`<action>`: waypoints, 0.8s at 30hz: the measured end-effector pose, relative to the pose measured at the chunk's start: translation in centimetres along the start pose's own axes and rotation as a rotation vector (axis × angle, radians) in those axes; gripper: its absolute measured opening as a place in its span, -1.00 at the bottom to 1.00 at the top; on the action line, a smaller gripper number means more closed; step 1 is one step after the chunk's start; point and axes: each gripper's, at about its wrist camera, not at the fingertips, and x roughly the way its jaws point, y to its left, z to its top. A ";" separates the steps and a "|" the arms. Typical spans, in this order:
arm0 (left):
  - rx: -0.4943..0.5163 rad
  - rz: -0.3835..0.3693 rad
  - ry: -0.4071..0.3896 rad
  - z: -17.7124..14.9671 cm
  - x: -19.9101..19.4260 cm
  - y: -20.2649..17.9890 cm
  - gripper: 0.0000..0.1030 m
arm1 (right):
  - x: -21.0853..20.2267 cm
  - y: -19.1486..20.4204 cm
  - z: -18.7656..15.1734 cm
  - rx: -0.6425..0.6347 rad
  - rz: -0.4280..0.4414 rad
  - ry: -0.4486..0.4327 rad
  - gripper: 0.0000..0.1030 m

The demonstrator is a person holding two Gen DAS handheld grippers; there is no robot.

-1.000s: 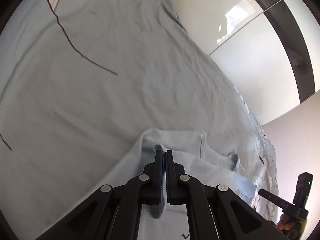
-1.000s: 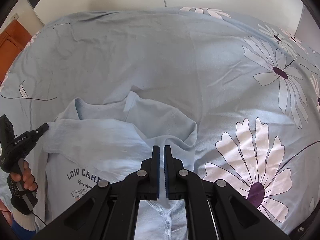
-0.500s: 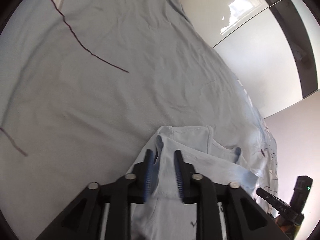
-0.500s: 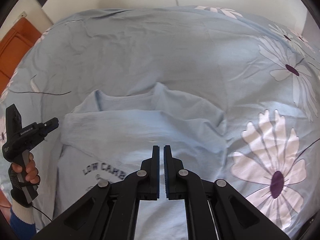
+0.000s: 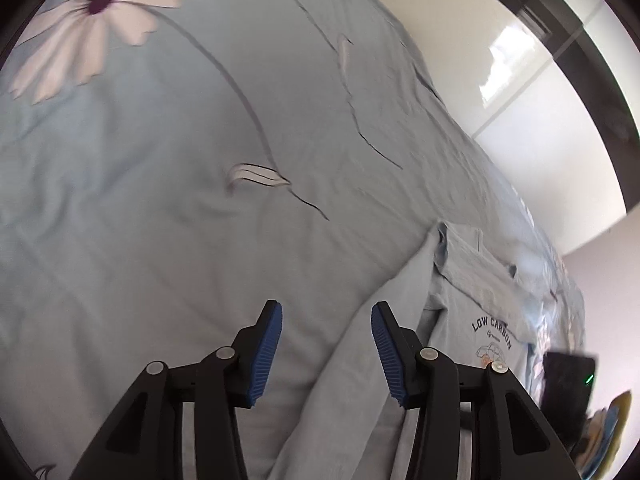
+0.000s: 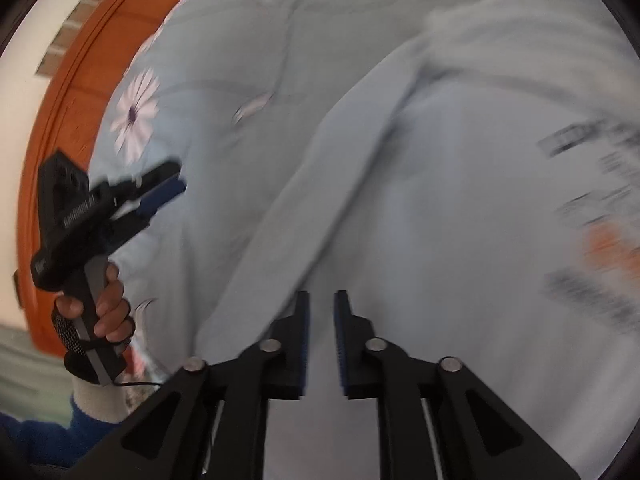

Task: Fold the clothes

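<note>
A light blue sweatshirt (image 5: 472, 300) with "LOW CARBON" print lies on the bed, its sleeves folded across the chest. My left gripper (image 5: 326, 344) is open and empty, above the sheet just left of the shirt's long left edge. It also shows in the right wrist view (image 6: 160, 196), held by a hand. My right gripper (image 6: 322, 340) is slightly open and empty, low over the shirt's body (image 6: 460, 220). That view is blurred by motion.
The bed is covered by a pale blue sheet with white daisies (image 5: 92, 20). An orange wooden headboard (image 6: 80, 80) stands at the left. A white wall and glossy wardrobe doors (image 5: 532, 92) lie beyond the bed's far side.
My left gripper let go of the shirt's shoulder, opened wide and drew back left. My right gripper opened slightly and swung left and low over the shirt.
</note>
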 end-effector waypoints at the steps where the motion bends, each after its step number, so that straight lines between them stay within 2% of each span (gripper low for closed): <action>1: -0.021 -0.002 -0.018 0.0 -0.8 0.7 0.00 | 1.4 0.9 -0.4 0.002 0.020 0.024 -0.53; 4: -0.033 -0.011 -0.058 0.3 -2.2 1.7 0.04 | 4.5 2.9 -1.7 0.005 0.043 0.076 -0.50; 7: -0.037 -0.020 -0.073 0.5 -2.6 2.3 0.06 | 6.0 3.2 -2.6 0.052 0.015 0.102 -0.50; 15: -0.072 -0.056 -0.071 0.6 -2.8 3.8 0.07 | 6.9 4.4 -4.0 0.130 0.053 0.064 -0.43; 16: -0.071 -0.058 -0.076 0.6 -3.2 3.9 0.07 | 6.9 4.6 -3.7 0.132 0.054 0.059 -0.47; 17: -0.072 -0.060 -0.081 0.6 -3.2 4.0 0.07 | 6.8 4.8 -3.5 0.129 0.057 0.051 -0.62; 18: -0.076 -0.063 -0.086 0.6 -3.4 4.2 0.07 | 6.6 5.3 -3.2 0.122 0.056 0.043 -0.88; 22: -0.102 -0.072 -0.110 0.8 -4.4 5.3 0.07 | 5.2 7.4 0.1 0.029 -0.003 0.007 -0.92; 24: -0.127 -0.077 -0.119 0.9 -4.6 6.0 0.07 | 3.3 8.7 3.2 -0.044 -0.024 -0.022 -0.93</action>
